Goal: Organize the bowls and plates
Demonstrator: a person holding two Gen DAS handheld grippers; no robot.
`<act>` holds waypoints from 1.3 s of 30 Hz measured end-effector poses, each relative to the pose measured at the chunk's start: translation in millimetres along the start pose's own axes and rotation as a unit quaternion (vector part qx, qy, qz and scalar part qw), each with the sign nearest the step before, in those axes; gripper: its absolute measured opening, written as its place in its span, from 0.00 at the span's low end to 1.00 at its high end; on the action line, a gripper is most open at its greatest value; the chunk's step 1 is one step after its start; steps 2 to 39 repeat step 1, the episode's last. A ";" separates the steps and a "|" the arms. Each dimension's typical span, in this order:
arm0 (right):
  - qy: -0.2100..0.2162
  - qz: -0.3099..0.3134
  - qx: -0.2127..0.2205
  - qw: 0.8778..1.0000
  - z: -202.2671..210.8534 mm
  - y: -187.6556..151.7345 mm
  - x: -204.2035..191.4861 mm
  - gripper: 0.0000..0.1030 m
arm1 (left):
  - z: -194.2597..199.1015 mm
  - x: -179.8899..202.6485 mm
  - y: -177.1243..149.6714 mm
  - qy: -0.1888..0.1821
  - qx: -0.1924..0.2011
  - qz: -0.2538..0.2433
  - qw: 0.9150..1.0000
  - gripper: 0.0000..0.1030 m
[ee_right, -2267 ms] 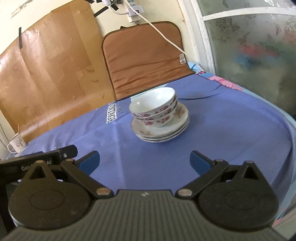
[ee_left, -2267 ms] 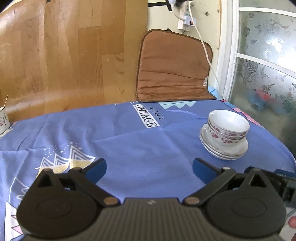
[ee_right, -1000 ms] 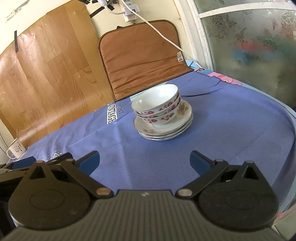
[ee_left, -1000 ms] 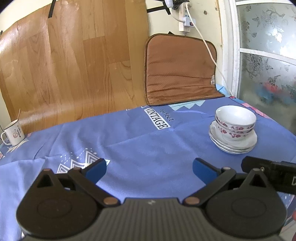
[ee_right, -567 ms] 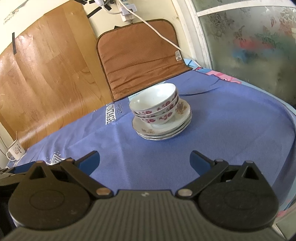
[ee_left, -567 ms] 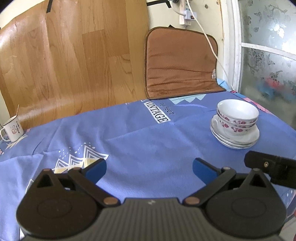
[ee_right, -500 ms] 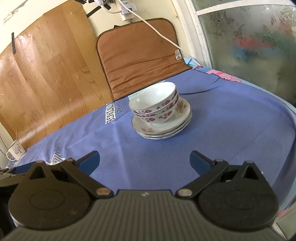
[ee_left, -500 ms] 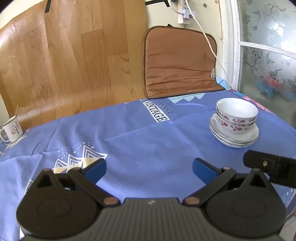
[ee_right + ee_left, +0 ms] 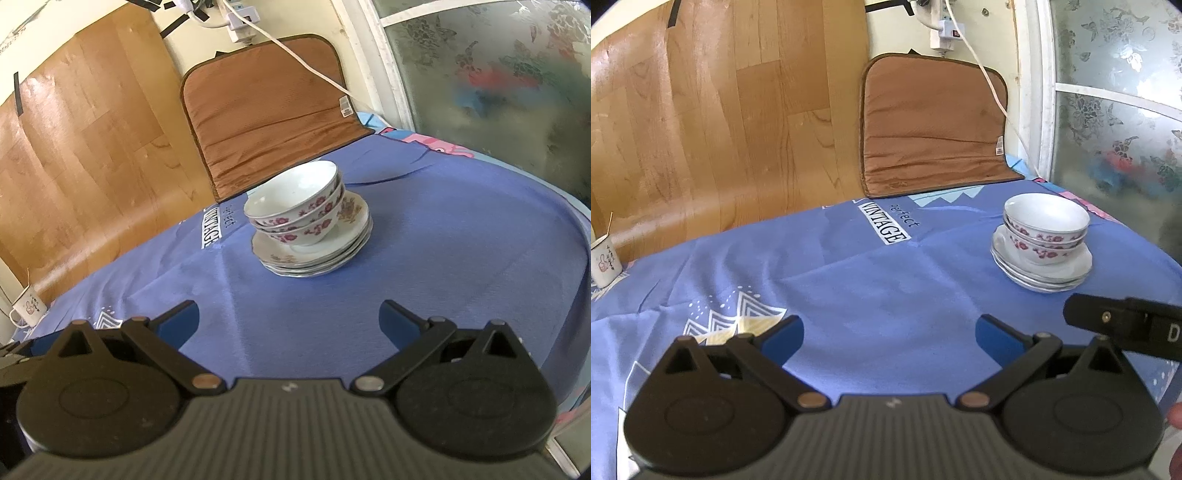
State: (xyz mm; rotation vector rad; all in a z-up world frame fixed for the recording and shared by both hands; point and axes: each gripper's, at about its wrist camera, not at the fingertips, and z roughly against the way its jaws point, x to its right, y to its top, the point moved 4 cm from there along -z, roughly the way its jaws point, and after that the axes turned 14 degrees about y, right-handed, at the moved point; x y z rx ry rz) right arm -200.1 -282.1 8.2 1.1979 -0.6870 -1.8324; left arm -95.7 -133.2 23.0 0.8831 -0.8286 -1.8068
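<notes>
White bowls with red flowers [image 9: 1046, 229] [image 9: 295, 206] are nested on a stack of white plates [image 9: 1043, 273] [image 9: 314, 254] on the blue tablecloth. In the left wrist view the stack stands at the right; in the right wrist view it stands straight ahead. My left gripper [image 9: 888, 338] is open and empty above the cloth, left of and nearer than the stack. My right gripper [image 9: 290, 319] is open and empty, a short way in front of the stack. Part of the right gripper's body [image 9: 1126, 325] shows at the right of the left wrist view.
A brown cushion [image 9: 932, 125] [image 9: 266, 99] leans on the wall behind the table, with a white cable [image 9: 306, 55] across it. A small white mug [image 9: 604, 260] [image 9: 29, 304] stands at the far left. Wood-pattern sheet [image 9: 720, 110] covers the wall. Frosted window [image 9: 1115, 122] at right.
Both grippers shifted slightly while staying open and empty. The bowl and plate stack has not moved on the cloth.
</notes>
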 end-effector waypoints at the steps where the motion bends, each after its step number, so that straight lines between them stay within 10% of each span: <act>1: -0.001 -0.001 0.001 1.000 0.2 0.2 0.4 1.00 | -1.2 -0.1 0.0 0.000 -0.002 0.000 1.000 1.00; 39: -0.001 -0.001 0.001 1.000 0.2 0.2 0.4 1.00 | -1.2 -0.1 0.0 0.000 -0.002 0.000 1.000 1.00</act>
